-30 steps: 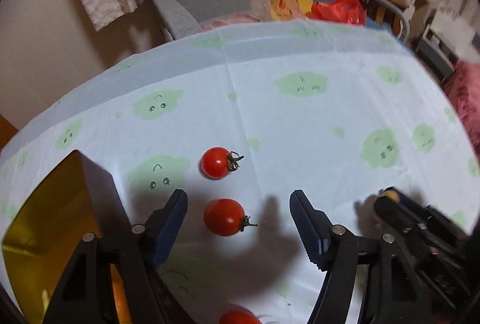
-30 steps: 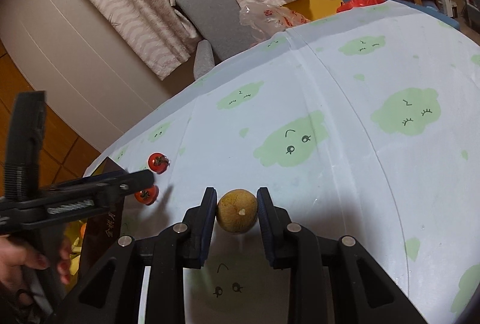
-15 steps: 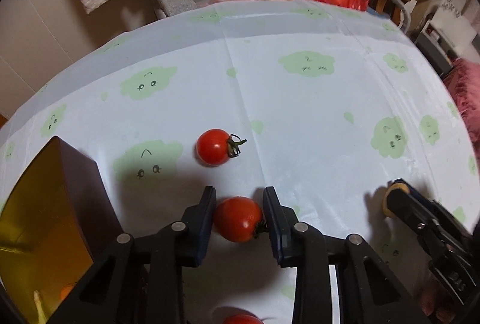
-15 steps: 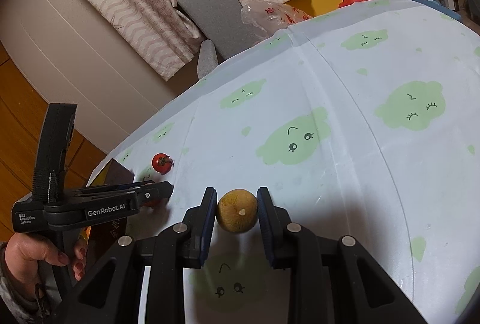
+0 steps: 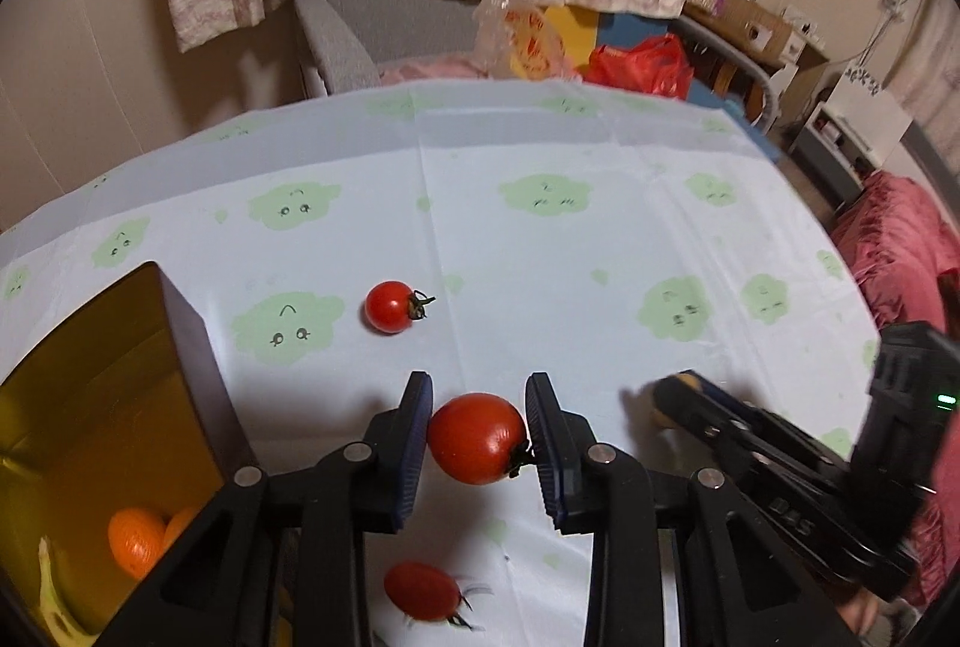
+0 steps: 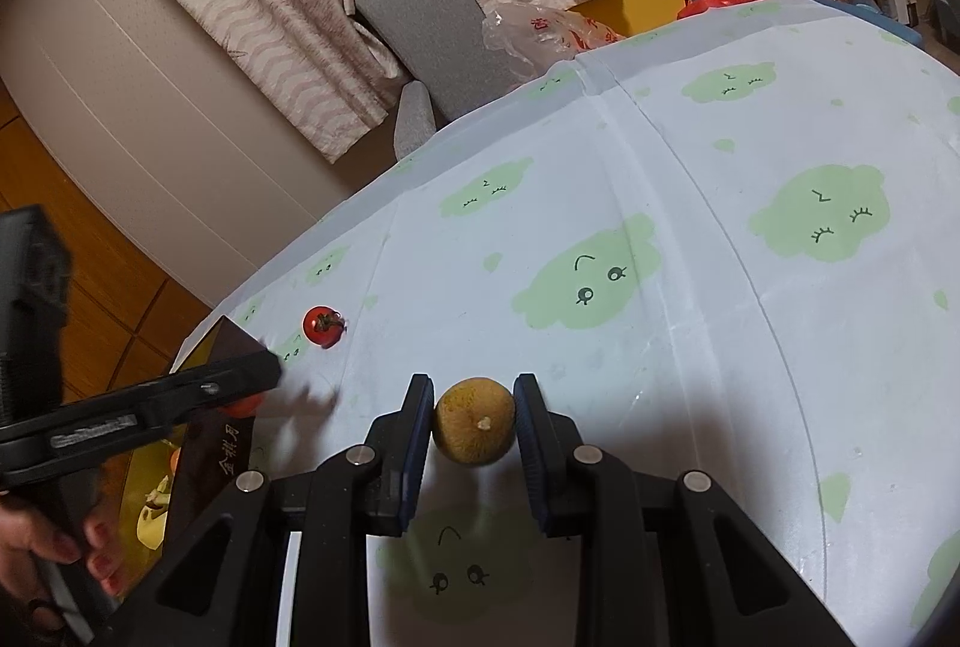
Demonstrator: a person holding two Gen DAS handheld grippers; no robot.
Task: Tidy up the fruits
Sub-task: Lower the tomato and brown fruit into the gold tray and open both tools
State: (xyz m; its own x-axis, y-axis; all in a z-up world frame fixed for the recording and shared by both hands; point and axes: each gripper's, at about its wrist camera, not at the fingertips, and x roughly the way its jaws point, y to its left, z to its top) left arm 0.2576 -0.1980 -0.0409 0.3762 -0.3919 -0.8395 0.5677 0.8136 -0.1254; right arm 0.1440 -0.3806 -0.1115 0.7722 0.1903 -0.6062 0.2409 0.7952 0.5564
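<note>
A glossy red cherry tomato with a green stalk (image 5: 477,438) is sitting clamped between the blue-padded fingers of the left gripper (image 5: 478,437), apparently lifted above the pale blue tablecloth printed with green cloud faces (image 5: 540,251). A second red tomato (image 5: 388,306) is lying on the cloth farther out, and a third, blurred one (image 5: 421,590) is lying below the fingers. To the left, a dark box with a gold lining (image 5: 90,407) is holding orange fruits (image 5: 135,533) and a yellow banana (image 5: 57,599). The right gripper (image 6: 474,428) is pinching a round, rough yellow-brown fruit (image 6: 474,428) tightly over the cloth. A hand (image 6: 42,557) is gripping the left tool's handle.
</note>
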